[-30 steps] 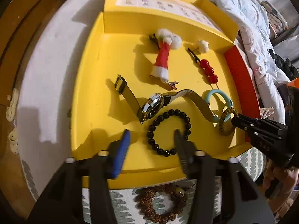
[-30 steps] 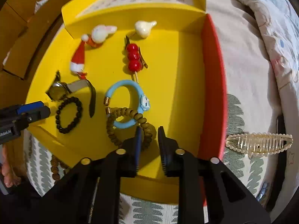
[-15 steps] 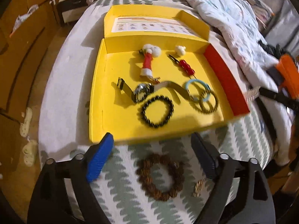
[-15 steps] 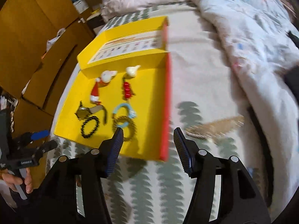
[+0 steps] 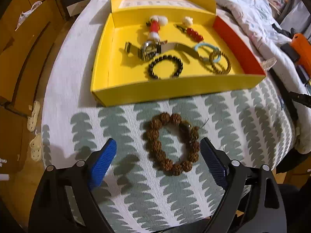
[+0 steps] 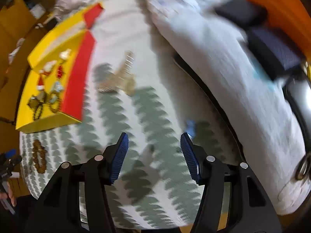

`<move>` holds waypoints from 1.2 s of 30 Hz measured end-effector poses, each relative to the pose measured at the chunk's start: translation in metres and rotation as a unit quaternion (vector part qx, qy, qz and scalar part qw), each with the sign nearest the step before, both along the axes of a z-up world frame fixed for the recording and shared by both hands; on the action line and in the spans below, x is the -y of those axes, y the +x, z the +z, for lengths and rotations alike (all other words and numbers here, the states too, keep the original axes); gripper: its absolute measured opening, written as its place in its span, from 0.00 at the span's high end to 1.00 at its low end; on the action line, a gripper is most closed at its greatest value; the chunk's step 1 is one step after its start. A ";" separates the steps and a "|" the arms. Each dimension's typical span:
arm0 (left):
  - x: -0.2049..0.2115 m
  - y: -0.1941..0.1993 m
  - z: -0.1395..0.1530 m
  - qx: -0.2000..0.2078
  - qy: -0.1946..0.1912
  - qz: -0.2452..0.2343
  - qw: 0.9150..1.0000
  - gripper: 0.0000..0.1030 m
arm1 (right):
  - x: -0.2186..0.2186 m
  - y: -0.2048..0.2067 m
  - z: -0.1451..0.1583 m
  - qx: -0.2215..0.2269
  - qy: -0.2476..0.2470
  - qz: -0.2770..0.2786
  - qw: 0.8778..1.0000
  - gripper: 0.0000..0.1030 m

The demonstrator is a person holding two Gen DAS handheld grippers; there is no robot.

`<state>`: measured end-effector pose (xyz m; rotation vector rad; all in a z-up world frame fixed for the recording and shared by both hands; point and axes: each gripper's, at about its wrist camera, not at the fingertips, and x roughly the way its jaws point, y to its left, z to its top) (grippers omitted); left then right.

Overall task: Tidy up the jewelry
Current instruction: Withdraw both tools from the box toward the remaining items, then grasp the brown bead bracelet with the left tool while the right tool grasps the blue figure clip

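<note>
The left gripper (image 5: pixel 157 160) hangs over the bed's leaf-patterned cover (image 5: pixel 243 120) with its jaws wide apart and nothing between the pads. The rough brown bead bracelet (image 5: pixel 172 142) lies flat on the cover, framed by the two blue pads (image 5: pixel 102 160) but set toward the right one, whose tip is just beside the bracelet's near right beads; the left pad stands well clear of it. No pad presses on the beads.

Beyond the bracelet sits the yellow tray (image 5: pixel 175 90) with a red right wall. Inside it lie a red-and-white hair clip (image 5: pixel 154 29) and a red bead clip (image 5: pixel 194 34) at the far side, a wristwatch (image 5: pixel 149 48) in the middle, a black bead bracelet (image 5: pixel 165 67) near the front wall, and a tan bead bracelet (image 5: pixel 220 62) overlapping a light blue bangle (image 5: pixel 207 47) on the right.

The right gripper (image 6: pixel 153 155) is over bare cover to the right of the tray, its picture blurred. Its jaws stand apart, having just been opening, with nothing between them. A pale hair comb (image 6: pixel 120 75) lies on the cover beyond them, to the left, well apart from the pads. A white quilt (image 6: pixel 223 68) is bunched at the right.
</note>
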<state>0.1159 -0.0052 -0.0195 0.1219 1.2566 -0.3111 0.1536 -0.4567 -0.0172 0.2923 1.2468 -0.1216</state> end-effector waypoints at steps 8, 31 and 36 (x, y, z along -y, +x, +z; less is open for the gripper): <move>0.006 -0.003 -0.013 -0.022 0.011 -0.001 1.000 0.16 | 0.020 -0.002 -0.035 -0.051 0.001 -0.028 0.998 0.43; 0.015 0.014 -0.053 -0.081 0.023 0.001 0.996 0.16 | 0.023 0.019 -0.062 -0.072 -0.015 -0.031 0.997 0.45; 0.018 0.017 -0.061 -0.099 0.013 -0.004 0.995 0.34 | 0.027 0.019 -0.062 -0.065 -0.011 -0.032 0.997 0.51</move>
